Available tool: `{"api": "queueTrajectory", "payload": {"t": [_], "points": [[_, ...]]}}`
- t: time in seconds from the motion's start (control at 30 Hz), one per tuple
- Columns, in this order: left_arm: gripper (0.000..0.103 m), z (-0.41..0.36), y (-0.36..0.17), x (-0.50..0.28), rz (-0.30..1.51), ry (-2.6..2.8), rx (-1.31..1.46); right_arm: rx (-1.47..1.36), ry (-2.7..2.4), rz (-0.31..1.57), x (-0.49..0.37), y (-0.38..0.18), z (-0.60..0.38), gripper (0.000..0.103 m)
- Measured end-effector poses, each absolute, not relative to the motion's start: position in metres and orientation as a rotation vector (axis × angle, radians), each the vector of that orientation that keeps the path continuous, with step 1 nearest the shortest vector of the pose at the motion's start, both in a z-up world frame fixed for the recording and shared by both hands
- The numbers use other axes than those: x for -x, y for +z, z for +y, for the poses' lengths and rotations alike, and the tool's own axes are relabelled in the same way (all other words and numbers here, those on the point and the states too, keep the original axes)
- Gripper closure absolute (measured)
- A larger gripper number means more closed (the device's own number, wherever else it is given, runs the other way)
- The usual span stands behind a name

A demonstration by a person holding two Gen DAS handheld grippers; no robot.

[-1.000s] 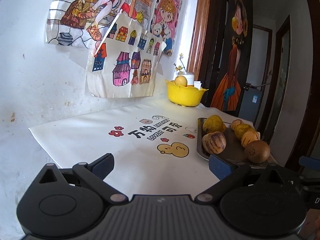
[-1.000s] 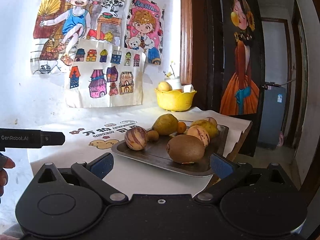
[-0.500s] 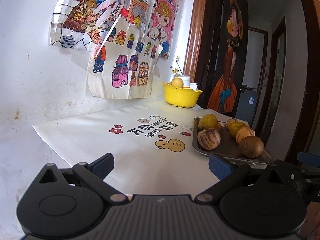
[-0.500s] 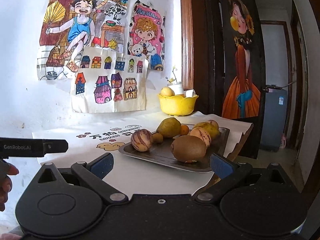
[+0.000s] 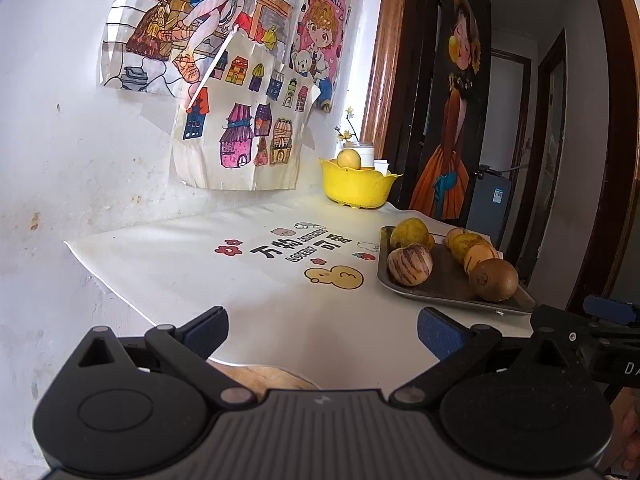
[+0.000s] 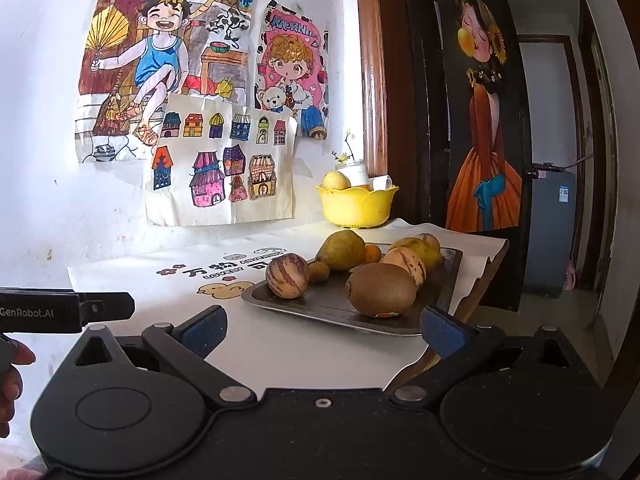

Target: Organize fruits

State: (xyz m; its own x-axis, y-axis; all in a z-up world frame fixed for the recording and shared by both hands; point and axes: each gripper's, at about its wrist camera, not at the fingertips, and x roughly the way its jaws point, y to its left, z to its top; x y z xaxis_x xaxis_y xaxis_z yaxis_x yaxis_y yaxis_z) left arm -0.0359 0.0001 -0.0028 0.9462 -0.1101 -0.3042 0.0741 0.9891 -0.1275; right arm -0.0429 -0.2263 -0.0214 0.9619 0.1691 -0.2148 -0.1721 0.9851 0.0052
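Two hand-held grippers sit in front of you, both released and grasping nothing. Your left hand-held gripper (image 5: 322, 330) hovers with its blue-padded fingers spread wide over the near edge of the desk (image 5: 192, 272), which is covered by a white cloth printed with a yellow duck (image 5: 334, 277) and dark lettering. Your right hand-held gripper (image 6: 323, 326) is spread just as wide, near the metal tray (image 6: 320, 306), which lies on the right part of the desk.

On that tray you have the fruits. A brown kiwi (image 6: 381, 289) lies nearest to you, with a striped round fruit (image 6: 287, 275) to its left. Behind them stands a greenish pear (image 6: 341, 249), with a small orange fruit (image 6: 373, 254) touching its right side and a small brown fruit (image 6: 319, 271) at its foot. Further right lie another striped fruit (image 6: 408, 264) and a yellowish one (image 6: 418, 249), pressed together.

At the far end of the desk, against the wall, you see a yellow bowl (image 6: 356, 206) with one pale round fruit (image 6: 336, 180) in it. Children's drawings (image 6: 180, 80) hang on the wall to the left of it.

In the right wrist view, your left gripper's body shows at the left edge.
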Motion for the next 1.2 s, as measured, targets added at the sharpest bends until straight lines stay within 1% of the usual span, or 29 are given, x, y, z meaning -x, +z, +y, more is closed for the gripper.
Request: {"api": "queueTrajectory", "payload": {"t": [1.2], "points": [[0.0,0.0043,-0.0054,0.0351,0.336,-0.079,0.14,0.012,0.18,0.228,0.0401,-0.0254,-0.2231,0.001]]}}
